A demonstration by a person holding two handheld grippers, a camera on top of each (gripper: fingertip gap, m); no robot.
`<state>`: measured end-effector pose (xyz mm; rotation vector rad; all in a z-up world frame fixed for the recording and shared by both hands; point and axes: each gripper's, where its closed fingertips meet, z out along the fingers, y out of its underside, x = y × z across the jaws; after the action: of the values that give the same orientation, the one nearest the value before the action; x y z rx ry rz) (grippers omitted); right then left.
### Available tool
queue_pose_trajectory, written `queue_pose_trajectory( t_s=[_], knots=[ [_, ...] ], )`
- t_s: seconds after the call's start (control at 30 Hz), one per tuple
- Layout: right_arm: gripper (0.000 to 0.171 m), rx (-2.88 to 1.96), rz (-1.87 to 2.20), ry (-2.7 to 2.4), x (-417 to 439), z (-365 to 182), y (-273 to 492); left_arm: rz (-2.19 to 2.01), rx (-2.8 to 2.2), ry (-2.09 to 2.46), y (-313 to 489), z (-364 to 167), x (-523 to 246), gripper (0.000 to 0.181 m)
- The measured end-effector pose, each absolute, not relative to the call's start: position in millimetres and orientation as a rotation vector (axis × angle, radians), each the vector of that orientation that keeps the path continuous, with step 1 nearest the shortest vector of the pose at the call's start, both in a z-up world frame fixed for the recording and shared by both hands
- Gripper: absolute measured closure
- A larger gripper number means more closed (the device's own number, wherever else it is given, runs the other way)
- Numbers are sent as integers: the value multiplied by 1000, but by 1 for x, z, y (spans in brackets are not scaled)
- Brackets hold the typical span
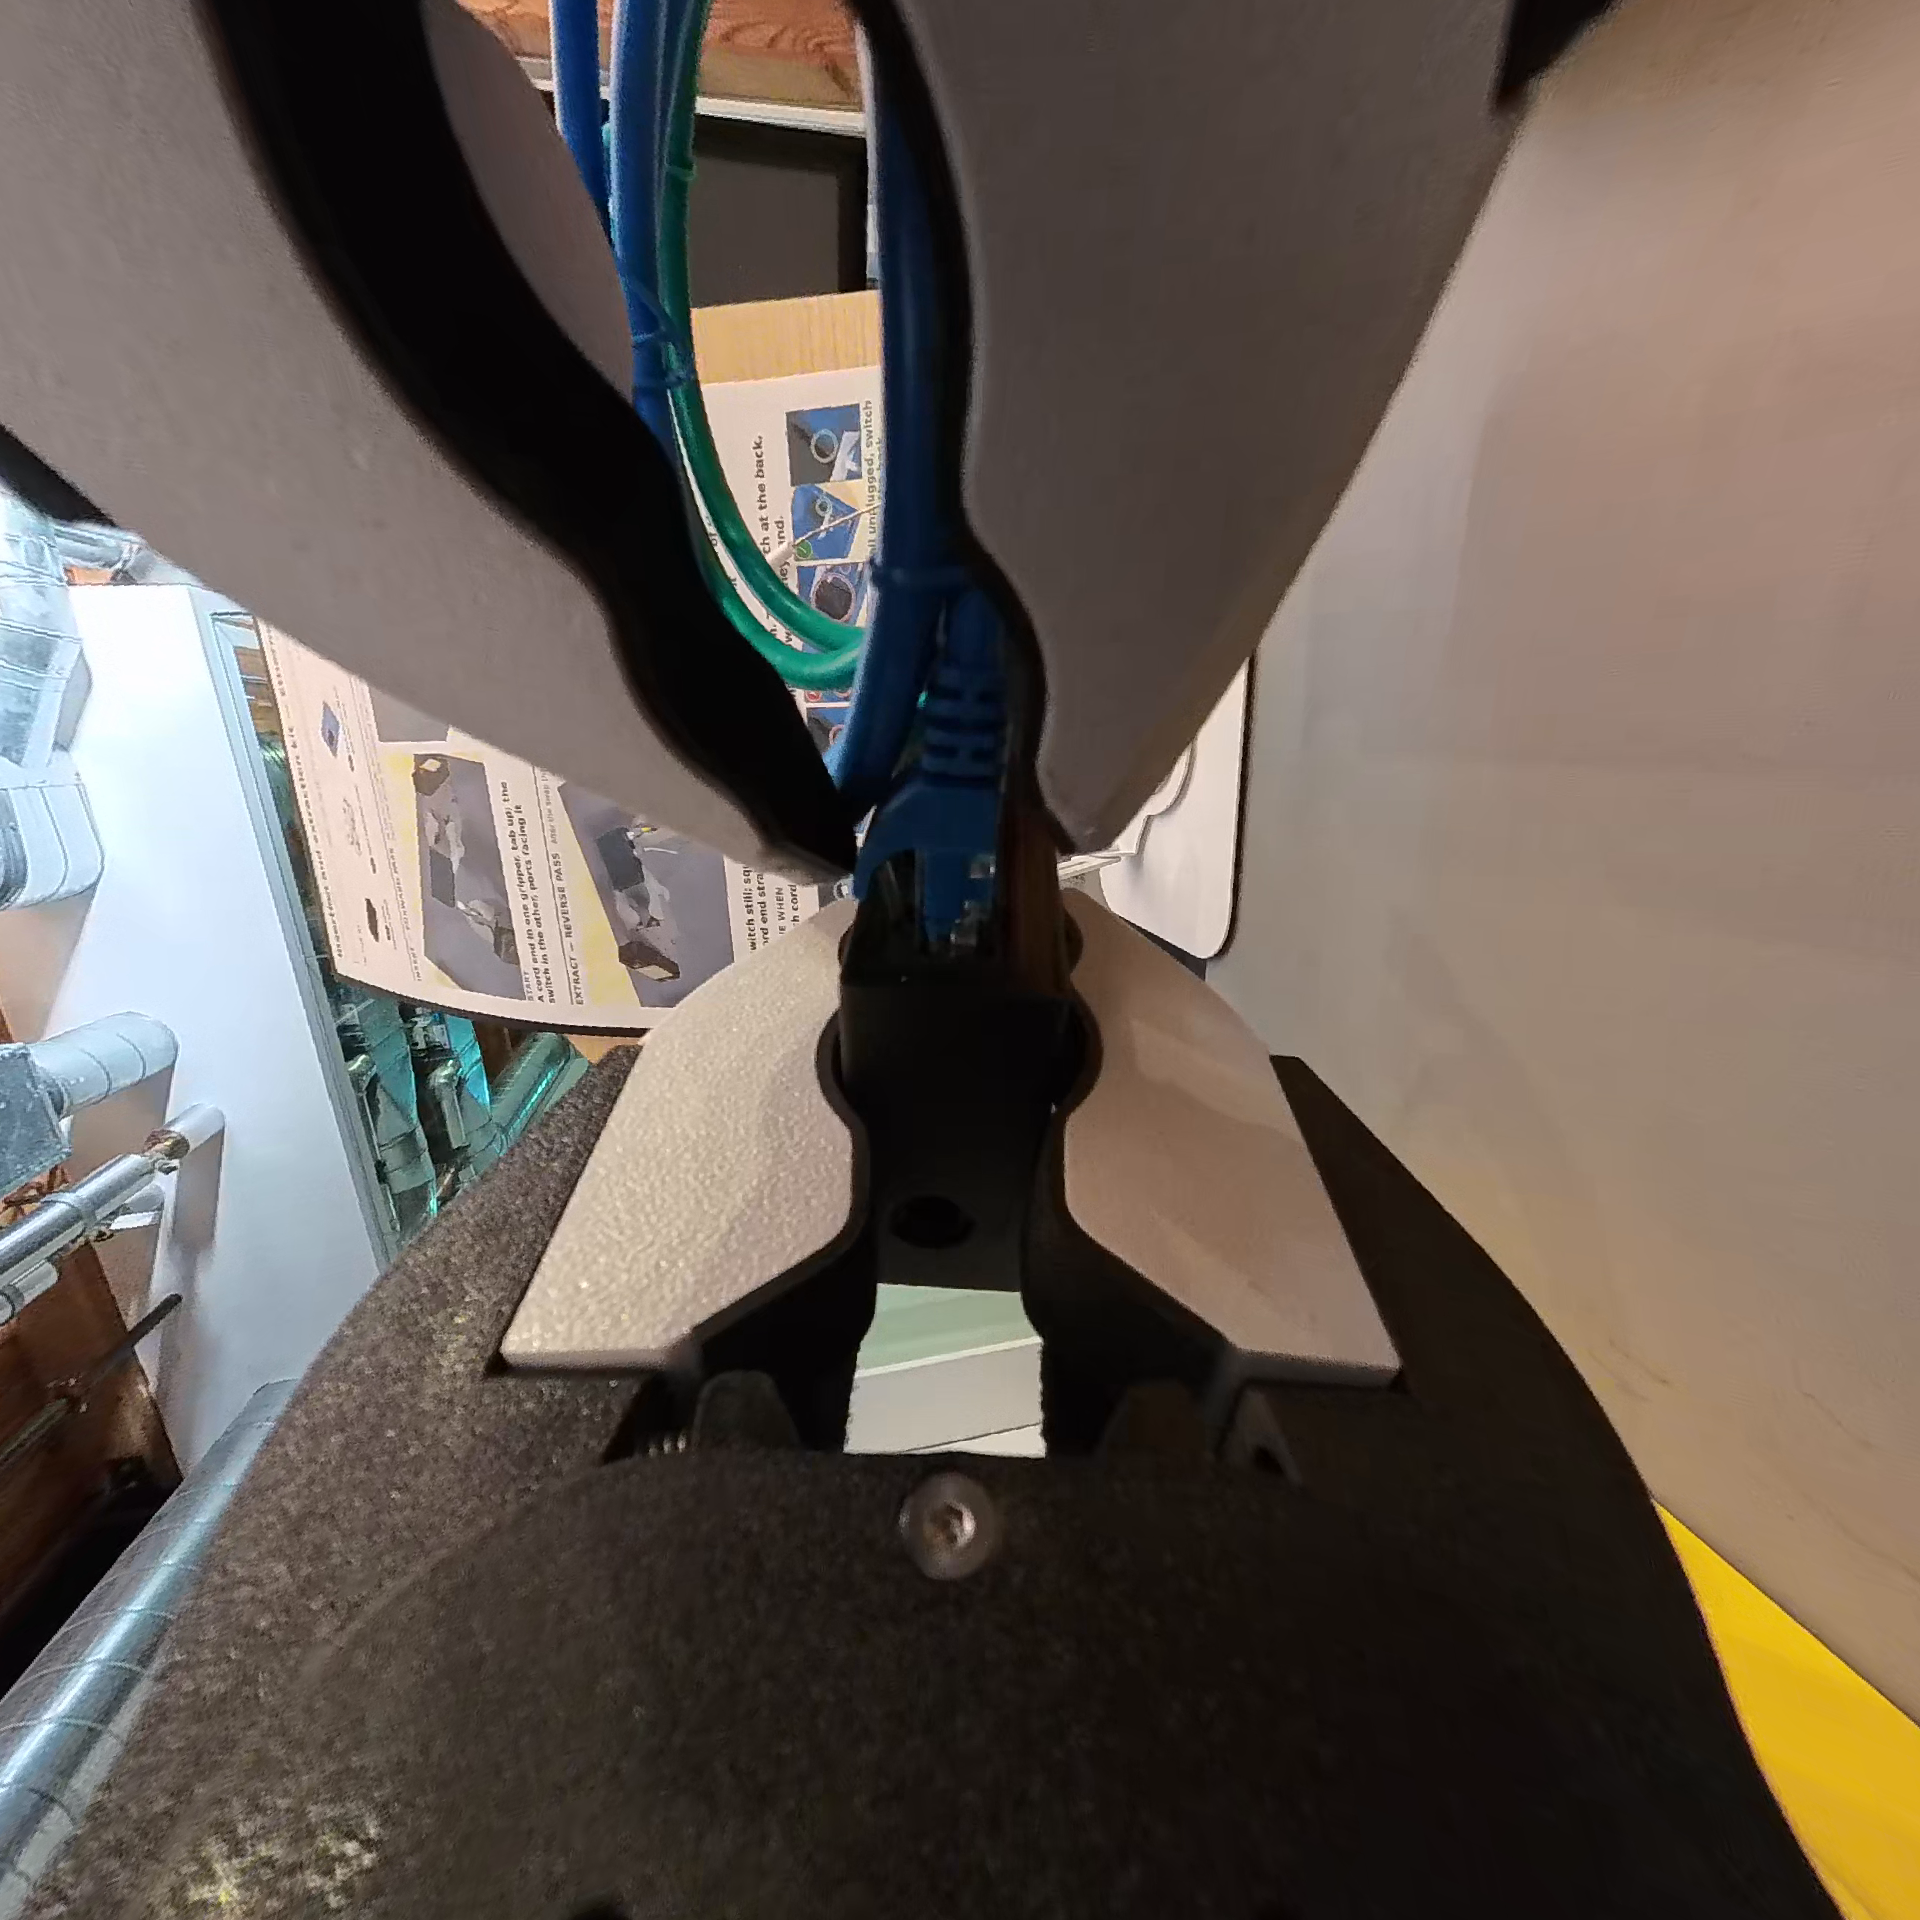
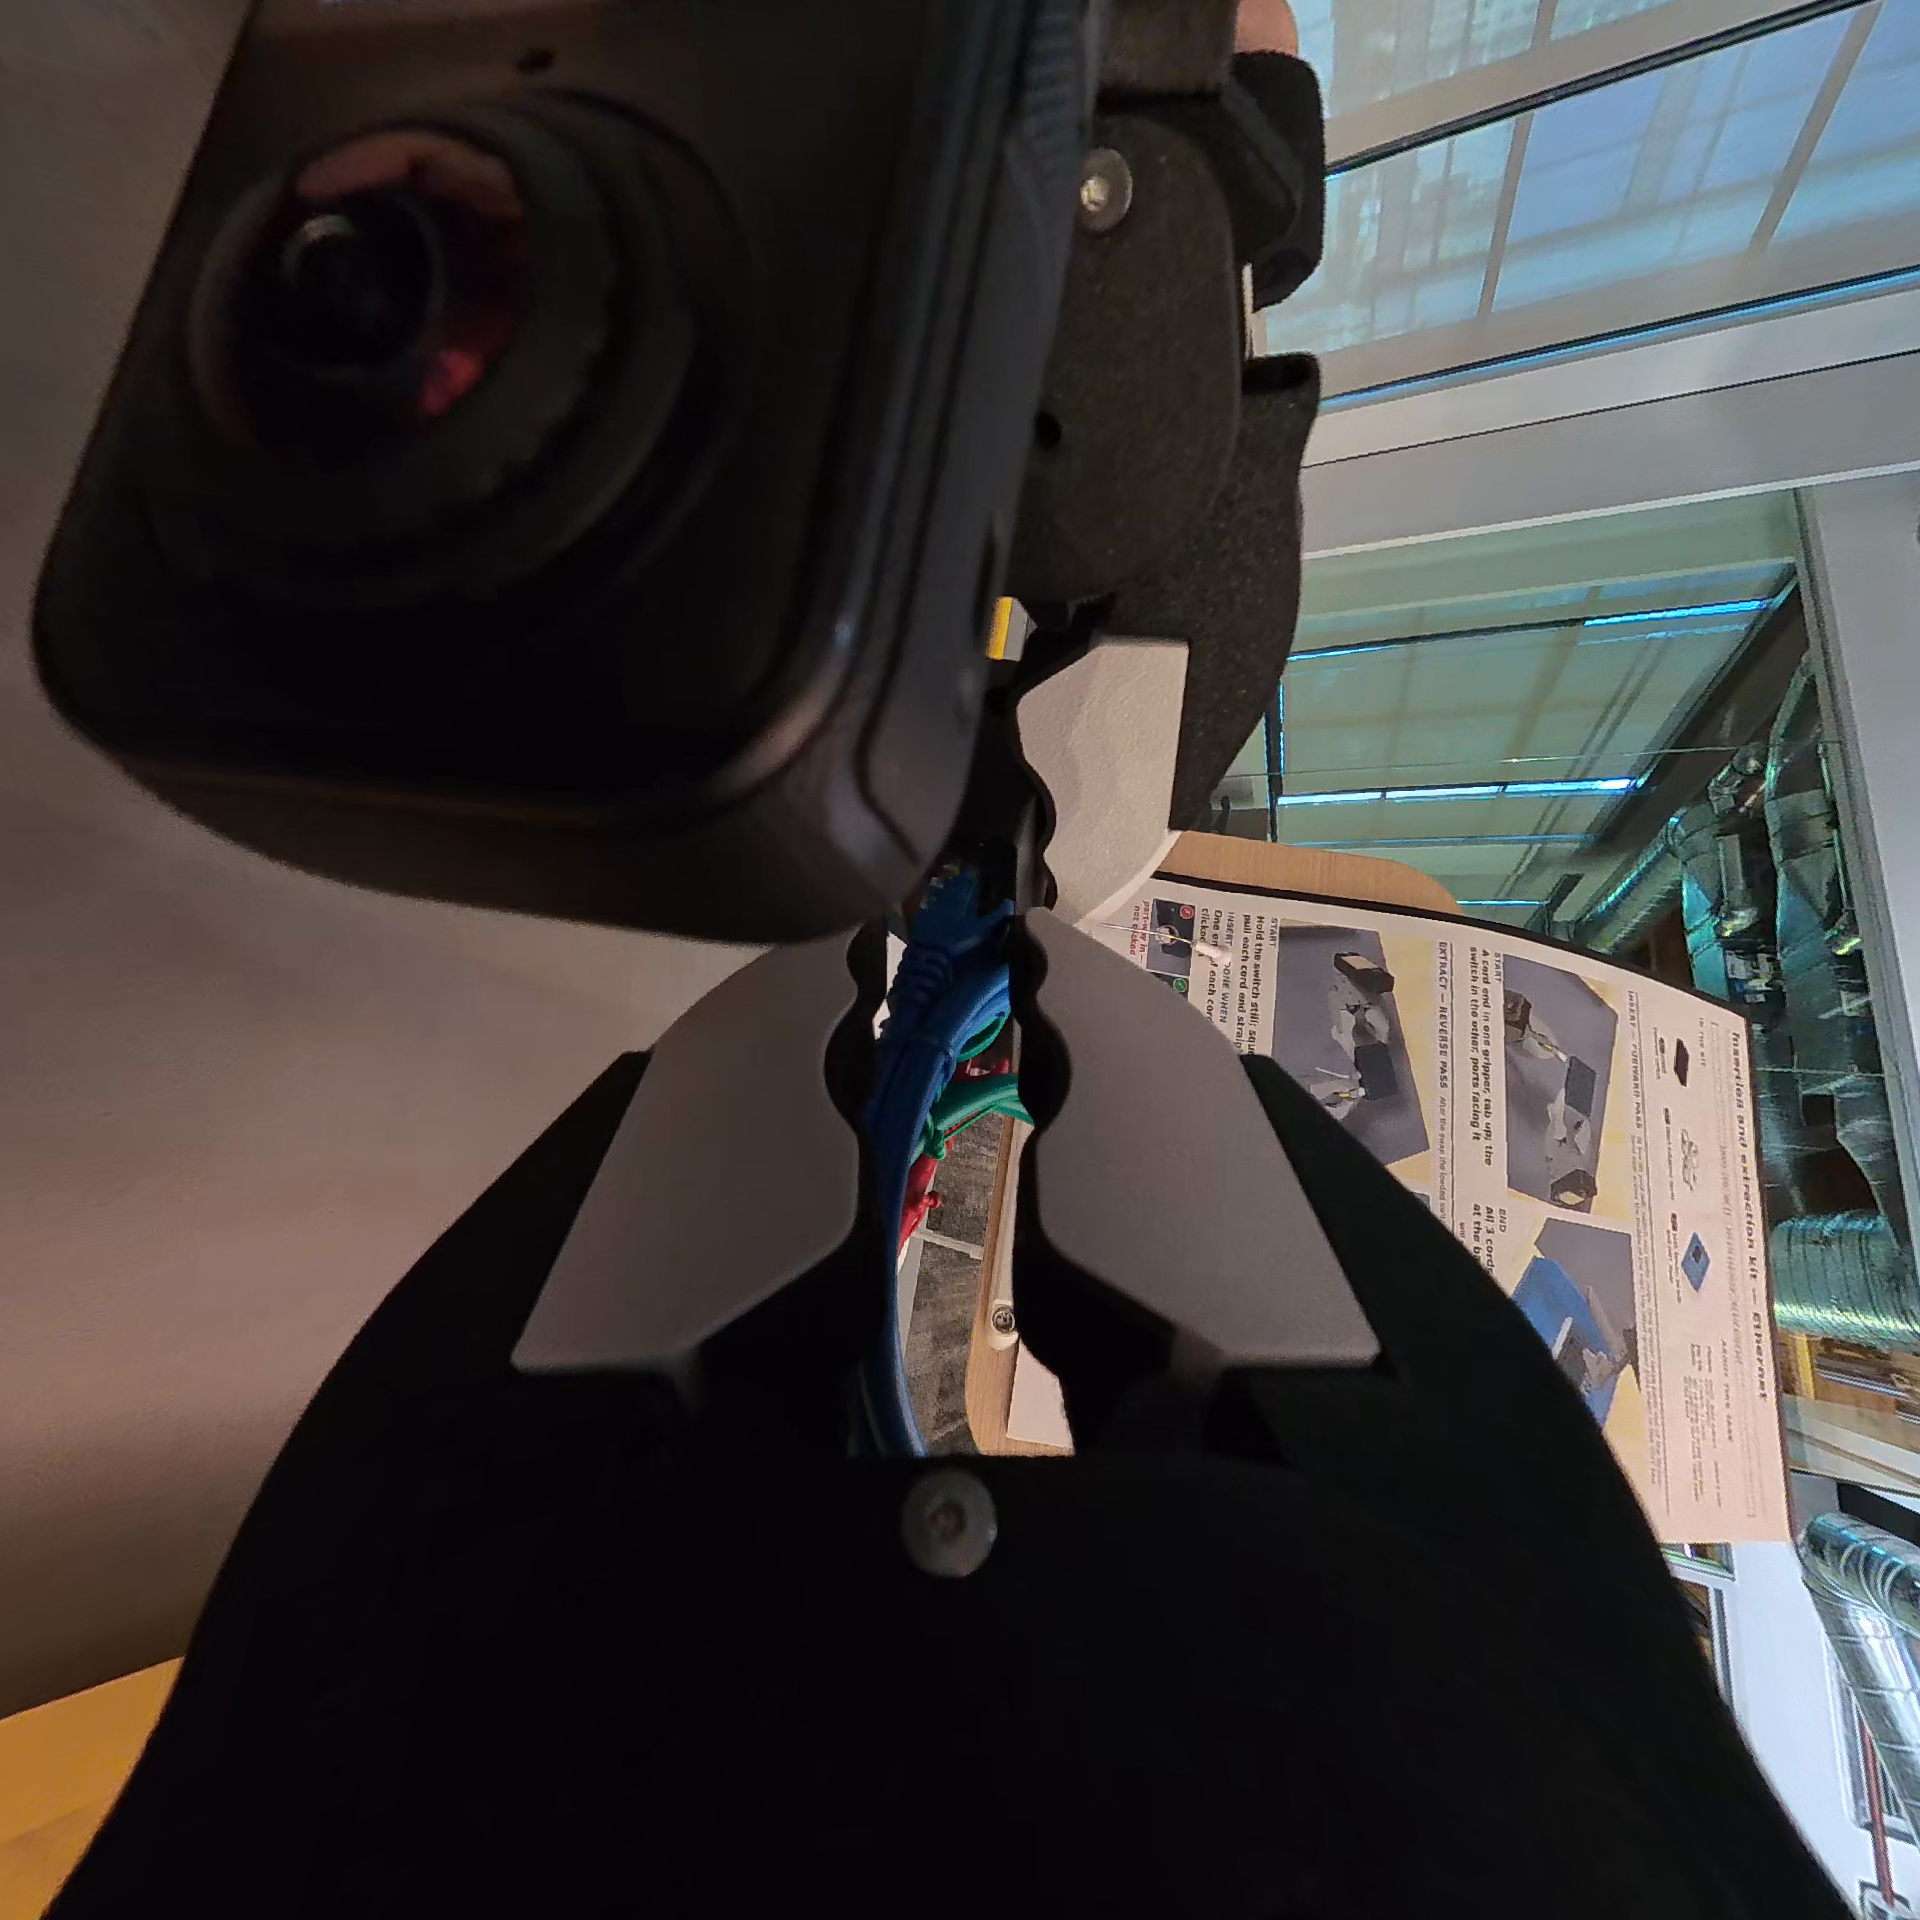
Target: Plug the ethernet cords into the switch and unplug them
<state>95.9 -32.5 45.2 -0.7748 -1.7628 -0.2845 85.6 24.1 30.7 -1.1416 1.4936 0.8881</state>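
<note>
My left gripper (image 1: 956,940) is shut on a small black switch (image 1: 951,1023), held between its grey fingers (image 1: 727,1143). My right gripper (image 1: 940,826) comes in from above, shut on the blue ethernet plug (image 1: 961,769). The plug's clear tip sits at the switch's port; how deep it is I cannot tell. In the right wrist view my right gripper (image 2: 940,940) pinches the same blue plug (image 2: 940,961), and the left gripper's camera (image 2: 499,436) looms close in front. Blue cord loops (image 1: 904,312), a green cord (image 1: 748,561) and a red cord (image 2: 920,1195) hang behind.
A printed instruction sheet (image 2: 1507,1143) lies on a light wooden table (image 2: 1299,862); it also shows in the left wrist view (image 1: 499,852). A grey wall (image 1: 1610,727) is to one side. Windows and metal ducts (image 2: 1766,935) fill the background. Left tips to right tips: about 6 cm.
</note>
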Motion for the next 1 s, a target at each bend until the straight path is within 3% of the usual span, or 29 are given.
queue_pose_trajectory(
  t_s=[1.0],
  knots=[
    [148, -769, -272, -1759, 97, 47, -34, 867, -1137, 1490, 23, 32, 87, 151]
  ],
)
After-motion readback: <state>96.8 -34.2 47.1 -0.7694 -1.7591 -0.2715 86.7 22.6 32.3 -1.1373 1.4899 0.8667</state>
